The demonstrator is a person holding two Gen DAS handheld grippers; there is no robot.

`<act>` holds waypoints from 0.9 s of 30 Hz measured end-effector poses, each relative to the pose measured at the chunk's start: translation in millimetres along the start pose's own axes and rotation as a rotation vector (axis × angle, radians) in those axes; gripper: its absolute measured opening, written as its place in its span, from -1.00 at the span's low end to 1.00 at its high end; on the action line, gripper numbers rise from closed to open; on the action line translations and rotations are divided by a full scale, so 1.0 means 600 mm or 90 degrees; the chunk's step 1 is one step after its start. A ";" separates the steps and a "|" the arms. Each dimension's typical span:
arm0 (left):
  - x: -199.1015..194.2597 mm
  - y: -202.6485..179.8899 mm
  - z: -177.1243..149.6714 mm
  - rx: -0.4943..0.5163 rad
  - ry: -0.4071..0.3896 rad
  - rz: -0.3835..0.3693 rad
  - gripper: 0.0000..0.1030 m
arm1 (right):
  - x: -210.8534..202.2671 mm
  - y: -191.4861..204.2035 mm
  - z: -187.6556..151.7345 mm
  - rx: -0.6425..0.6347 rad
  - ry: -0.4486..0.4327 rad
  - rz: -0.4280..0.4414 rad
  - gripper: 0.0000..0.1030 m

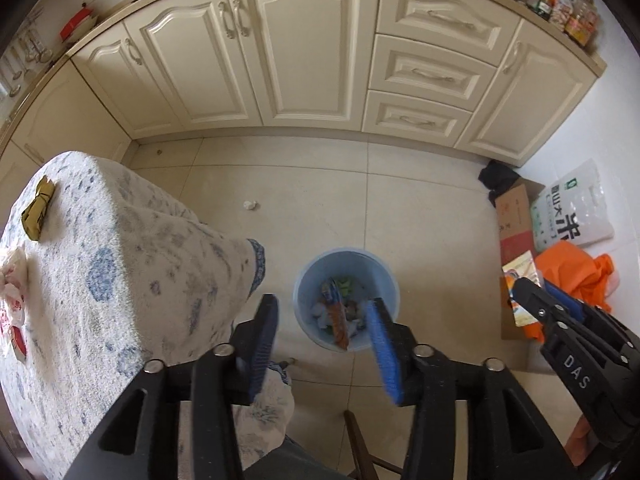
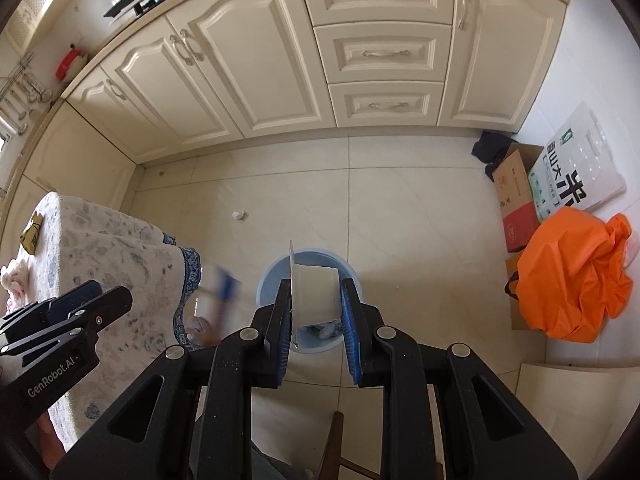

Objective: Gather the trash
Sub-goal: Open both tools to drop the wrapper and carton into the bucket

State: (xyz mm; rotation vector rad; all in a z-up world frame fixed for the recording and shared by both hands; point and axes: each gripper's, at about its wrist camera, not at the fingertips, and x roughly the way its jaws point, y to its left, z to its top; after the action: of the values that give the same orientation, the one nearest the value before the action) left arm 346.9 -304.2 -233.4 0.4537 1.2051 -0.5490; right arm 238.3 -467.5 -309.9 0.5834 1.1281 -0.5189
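A light blue trash bin (image 1: 310, 280) stands on the tiled floor, holding wrappers and crumpled paper. My left gripper (image 1: 322, 320) is open and empty above the bin. My right gripper (image 2: 316, 304) is shut on a white plastic cup (image 2: 314, 292), held on its side above the bin (image 2: 266, 280). A blurred blue and orange wrapper (image 2: 222, 300) shows in mid-air left of the bin. On the cloth-covered table (image 1: 120, 280) lie a gold wrapper (image 1: 38, 208) and crumpled tissue (image 1: 12, 272). A paper ball (image 1: 249, 205) lies on the floor.
Cream kitchen cabinets (image 1: 280, 60) line the far wall. An orange bag (image 2: 572, 272), a cardboard box (image 2: 516, 200) and a rice sack (image 2: 576, 160) sit at the right wall. A wooden chair part (image 1: 360, 440) is below the grippers.
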 end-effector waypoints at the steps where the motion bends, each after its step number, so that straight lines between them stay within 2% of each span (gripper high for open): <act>1: 0.004 0.006 0.003 -0.005 0.000 0.005 -0.08 | 0.002 0.001 0.000 -0.001 0.002 0.000 -0.56; 9: 0.005 0.028 -0.011 -0.038 0.009 0.029 -0.08 | 0.021 0.043 0.006 -0.033 0.018 0.033 -0.55; 12: -0.002 0.033 -0.019 -0.047 0.006 0.032 -0.08 | 0.022 0.062 0.012 -0.038 0.025 0.051 -0.44; 13: -0.004 0.036 -0.020 -0.051 0.004 0.033 -0.08 | 0.023 0.067 0.013 -0.036 0.030 0.051 -0.14; 14: -0.007 0.039 -0.023 -0.054 0.002 0.034 -0.08 | 0.024 0.071 0.014 -0.030 0.034 0.051 0.32; 15: -0.009 0.042 -0.026 -0.057 0.001 0.035 -0.08 | 0.022 0.072 0.014 -0.026 0.029 0.056 0.48; 16: -0.012 0.046 -0.029 -0.060 0.000 0.035 -0.08 | 0.017 0.074 0.012 -0.024 0.018 0.058 0.53; 27: -0.044 0.081 -0.059 -0.080 -0.013 0.027 -0.08 | -0.010 0.094 -0.001 -0.043 0.008 0.040 0.52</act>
State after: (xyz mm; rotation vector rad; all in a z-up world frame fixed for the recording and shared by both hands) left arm 344.0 -240.9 -216.8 0.3660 1.2005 -0.4373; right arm 272.9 -424.8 -294.8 0.5620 1.1319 -0.4220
